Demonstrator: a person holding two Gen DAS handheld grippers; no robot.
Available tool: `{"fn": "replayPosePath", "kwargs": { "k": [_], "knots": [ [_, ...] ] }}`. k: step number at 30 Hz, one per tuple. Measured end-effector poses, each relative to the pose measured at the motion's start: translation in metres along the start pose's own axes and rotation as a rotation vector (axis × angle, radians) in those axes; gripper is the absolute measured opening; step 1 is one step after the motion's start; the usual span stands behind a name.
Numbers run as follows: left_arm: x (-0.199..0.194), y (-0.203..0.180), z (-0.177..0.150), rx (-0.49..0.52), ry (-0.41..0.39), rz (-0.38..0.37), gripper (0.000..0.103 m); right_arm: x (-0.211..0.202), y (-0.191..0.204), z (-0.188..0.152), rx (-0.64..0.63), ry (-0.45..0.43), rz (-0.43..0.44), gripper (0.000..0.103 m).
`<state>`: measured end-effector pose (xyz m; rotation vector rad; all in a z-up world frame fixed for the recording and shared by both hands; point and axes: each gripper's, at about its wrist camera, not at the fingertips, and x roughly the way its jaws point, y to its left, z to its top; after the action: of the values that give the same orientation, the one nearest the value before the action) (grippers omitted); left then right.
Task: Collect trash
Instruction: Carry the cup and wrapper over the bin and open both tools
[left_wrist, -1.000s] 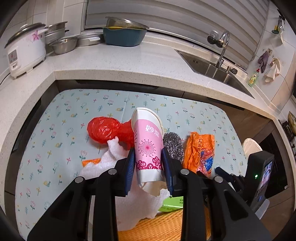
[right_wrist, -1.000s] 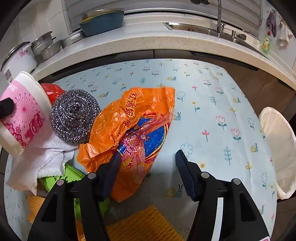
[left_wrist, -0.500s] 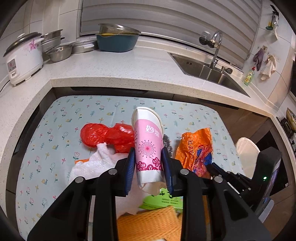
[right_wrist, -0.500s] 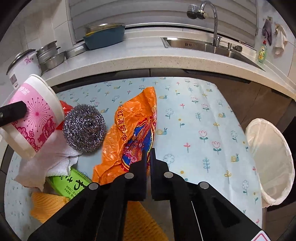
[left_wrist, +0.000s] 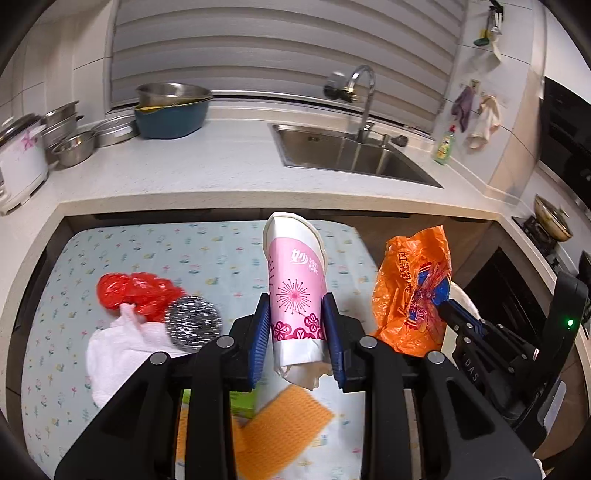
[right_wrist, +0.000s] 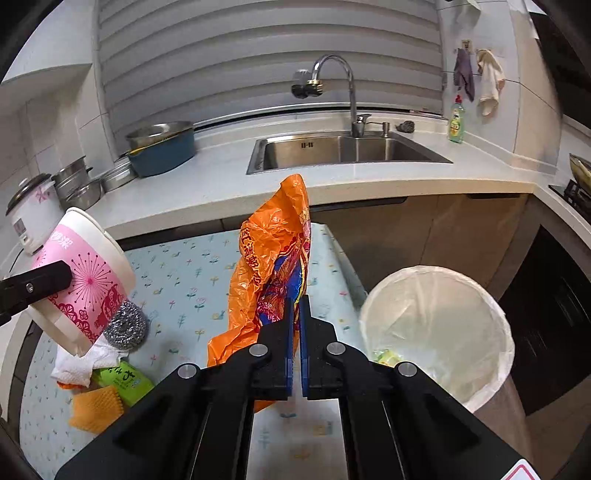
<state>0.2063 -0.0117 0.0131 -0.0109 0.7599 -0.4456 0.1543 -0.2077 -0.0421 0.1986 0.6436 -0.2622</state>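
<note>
Now that the right hand-held gripper (right_wrist: 295, 314) has clamped shut on the orange wrapper (right_wrist: 273, 258) and lifted it off the table (right_wrist: 184, 280), a drop into the lined bin (right_wrist: 436, 325) at lower right looks next. Left hand-held gripper (left_wrist: 297, 325) grips the pink cup (left_wrist: 295, 291) at frame centre.

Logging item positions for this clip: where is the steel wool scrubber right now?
The steel wool scrubber lies on the floral mat, left of the left gripper, touching the red bag and the white paper towel.
</note>
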Motion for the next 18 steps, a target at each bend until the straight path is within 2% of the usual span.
{"fn": "replayPosePath", "kwargs": {
  "k": [10, 18],
  "knots": [
    [0.028, -0.098, -0.004, 0.112, 0.048, -0.131, 0.027, -0.021, -0.095, -0.005, 0.104, -0.015, -0.105, 0.003],
    [0.063, -0.164, -0.012, 0.197, 0.09, -0.243, 0.028, -0.024, -0.151, -0.017, 0.16, -0.005, -0.174, 0.003]
  ]
}}
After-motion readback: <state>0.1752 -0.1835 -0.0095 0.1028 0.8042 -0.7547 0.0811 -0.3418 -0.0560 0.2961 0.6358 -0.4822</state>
